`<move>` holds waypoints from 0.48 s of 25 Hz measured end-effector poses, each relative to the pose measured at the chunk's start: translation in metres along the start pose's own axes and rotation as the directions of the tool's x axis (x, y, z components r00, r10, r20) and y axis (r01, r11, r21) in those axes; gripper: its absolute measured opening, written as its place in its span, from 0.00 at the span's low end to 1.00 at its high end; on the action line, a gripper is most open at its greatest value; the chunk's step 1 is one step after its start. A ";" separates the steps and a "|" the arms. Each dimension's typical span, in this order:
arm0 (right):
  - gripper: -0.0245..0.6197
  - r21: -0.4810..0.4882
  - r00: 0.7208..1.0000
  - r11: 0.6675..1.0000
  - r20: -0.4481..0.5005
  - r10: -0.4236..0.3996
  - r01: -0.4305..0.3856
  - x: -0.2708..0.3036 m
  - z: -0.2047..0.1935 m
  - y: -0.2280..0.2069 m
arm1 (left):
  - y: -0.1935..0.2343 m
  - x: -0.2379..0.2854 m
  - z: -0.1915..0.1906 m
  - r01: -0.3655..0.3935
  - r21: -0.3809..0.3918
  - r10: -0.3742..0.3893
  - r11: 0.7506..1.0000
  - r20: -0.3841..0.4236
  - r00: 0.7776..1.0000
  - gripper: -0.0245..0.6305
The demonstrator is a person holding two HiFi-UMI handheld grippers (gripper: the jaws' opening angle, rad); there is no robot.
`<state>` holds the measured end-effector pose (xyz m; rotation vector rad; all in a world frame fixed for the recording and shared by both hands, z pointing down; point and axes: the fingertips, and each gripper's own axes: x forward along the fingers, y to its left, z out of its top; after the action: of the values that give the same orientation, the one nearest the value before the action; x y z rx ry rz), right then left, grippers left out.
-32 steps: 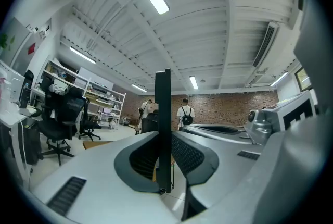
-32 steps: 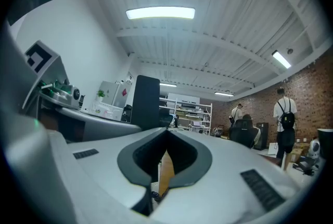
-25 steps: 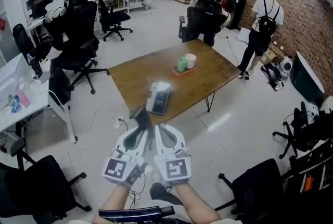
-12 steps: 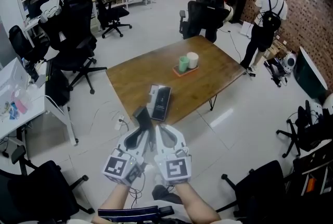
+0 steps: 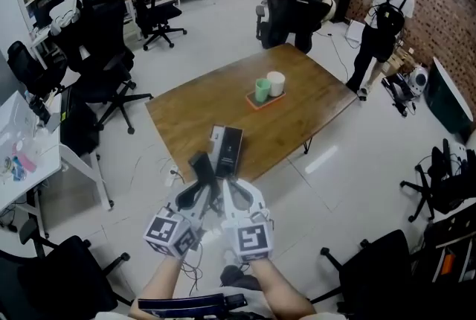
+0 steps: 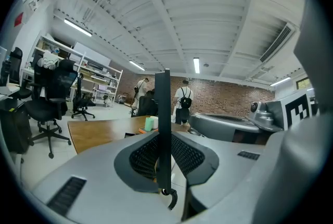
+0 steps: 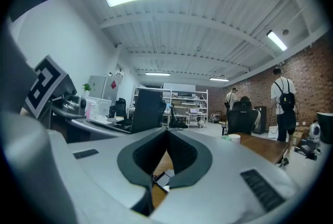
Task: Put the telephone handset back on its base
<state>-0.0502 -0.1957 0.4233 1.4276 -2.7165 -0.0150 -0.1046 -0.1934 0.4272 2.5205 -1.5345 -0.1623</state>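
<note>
Head view: handset (image 5: 202, 166) nearer base (image 5: 228, 150) than before.

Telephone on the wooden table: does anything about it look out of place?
Yes. Its handset is off the base, clamped in the left gripper short of the table, while the base lies alone near the table's near edge. Nothing else stands out.

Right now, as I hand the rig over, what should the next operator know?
Left gripper: shut on the black handset.
Right gripper: jaws together, nothing in them.
Base: at the near edge of the wooden table, ahead of both grippers and apart from the handset.
Done: handset is in grip.
Left: carry it over the base and set it down on it.
</note>
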 end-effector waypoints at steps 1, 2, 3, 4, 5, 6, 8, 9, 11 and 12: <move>0.05 0.009 1.000 1.000 -0.005 0.003 -0.003 0.004 -0.004 -0.004 | 0.003 0.006 -0.004 0.001 -0.004 -0.001 1.000 -0.012 1.000 0.14; 0.05 0.015 1.000 1.000 -0.010 0.009 -0.009 0.008 -0.008 -0.007 | 0.006 0.013 -0.008 0.004 -0.010 -0.004 1.000 -0.024 1.000 0.14; 0.05 0.018 1.000 1.000 -0.015 0.016 -0.016 0.012 -0.012 -0.010 | 0.009 0.019 -0.012 0.008 -0.017 -0.009 1.000 -0.038 0.999 0.14; 0.05 0.019 1.000 1.000 -0.019 0.023 -0.023 0.016 -0.015 -0.012 | 0.013 0.024 -0.016 0.013 -0.024 -0.014 1.000 -0.052 0.999 0.14; 0.05 0.022 0.999 0.999 -0.024 0.030 -0.030 0.019 -0.019 -0.014 | 0.017 0.030 -0.019 0.017 -0.030 -0.019 0.999 -0.064 0.998 0.14; 0.05 0.027 0.999 0.999 -0.030 0.038 -0.037 0.023 -0.022 -0.016 | 0.021 0.035 -0.022 0.020 -0.036 -0.023 0.999 -0.075 0.997 0.14; 0.05 0.037 0.998 0.998 -0.043 0.053 -0.052 0.030 -0.027 -0.020 | 0.030 0.046 -0.028 0.027 -0.050 -0.031 0.998 -0.094 0.995 0.14; 0.05 0.040 0.997 0.997 -0.049 0.061 -0.059 0.034 -0.029 -0.021 | 0.034 0.051 -0.031 0.032 -0.058 -0.038 0.998 -0.103 0.994 0.14; 0.05 0.039 0.995 0.996 -0.058 0.077 -0.075 0.041 -0.034 -0.025 | 0.042 0.061 -0.038 0.042 -0.070 -0.050 0.997 -0.126 0.991 0.14; 0.05 0.034 0.994 0.996 -0.063 0.084 -0.082 0.044 -0.037 -0.027 | 0.045 0.066 -0.041 0.048 -0.073 -0.057 0.996 -0.138 0.989 0.14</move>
<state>-0.0506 -0.2464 0.4618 1.2974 -2.7330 0.0772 -0.1062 -0.2678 0.4773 2.4623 -1.3863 -0.0442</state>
